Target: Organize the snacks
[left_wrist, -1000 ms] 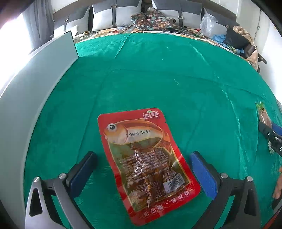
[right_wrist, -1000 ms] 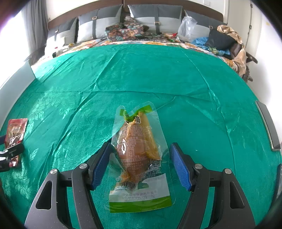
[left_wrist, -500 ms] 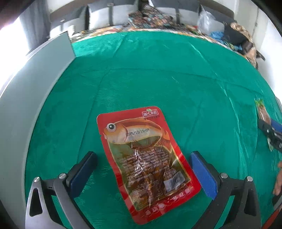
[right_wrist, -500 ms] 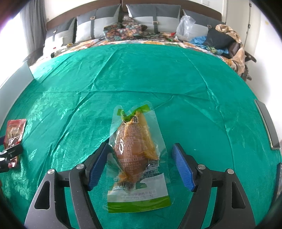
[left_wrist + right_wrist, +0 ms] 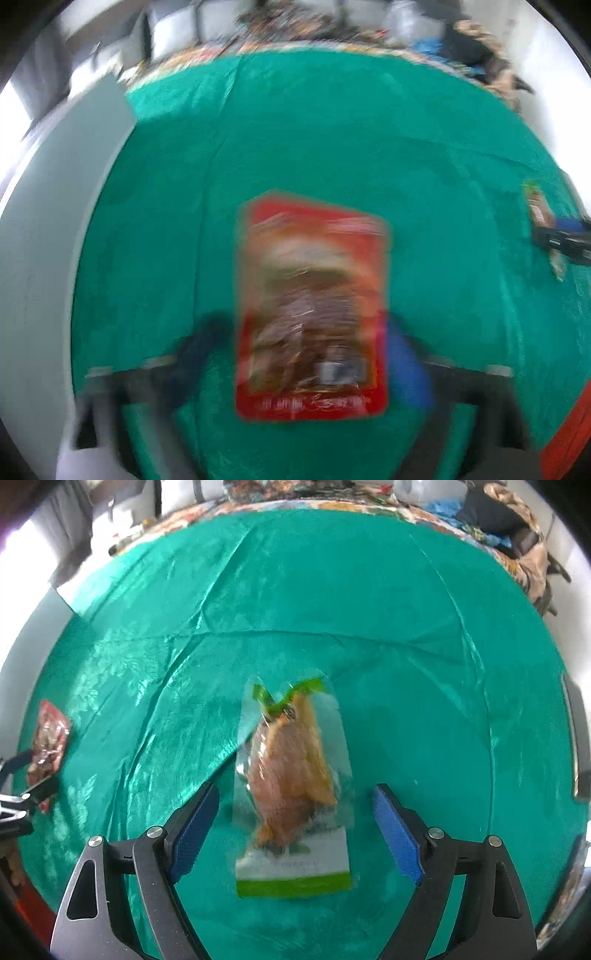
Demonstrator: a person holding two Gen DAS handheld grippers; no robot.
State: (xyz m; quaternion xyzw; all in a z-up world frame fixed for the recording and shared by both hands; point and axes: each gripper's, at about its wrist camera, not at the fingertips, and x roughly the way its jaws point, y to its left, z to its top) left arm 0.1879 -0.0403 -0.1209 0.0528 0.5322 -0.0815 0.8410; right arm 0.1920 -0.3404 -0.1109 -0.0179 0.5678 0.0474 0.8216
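The red pouch [image 5: 312,310] sits square between the fingers of my left tool [image 5: 304,338]. It is a flat foil sachet with rounded corners, glossy, with a see-through window showing dark brown pieces and a white label low down. The view is smeared. My left tool has just been closing around the pouch and its blue pads stand right at the two long edges, but I cannot tell whether they are pressing yet.

The clear pouch [image 5: 291,794] lies flat on the cloth [image 5: 332,590] under my right tool [image 5: 294,788]. It is a soft vacuum bag with a lumpy orange-brown piece inside, a green-printed notch at the far end and a white and green band at the near end. My right tool has just been opening. It stands wide, with the pouch between the pads and a clear gap on each side, so nothing is held.

I judge this the pick-up step, one snack per hand. Next, the left needs a firm pinch on slippery foil. The right needs to close on the bulge, not the thin film.

The cloth is shiny green, creased and patterned, and drapes over the surface. A plain grey panel [image 5: 44,258] stands along its left edge.
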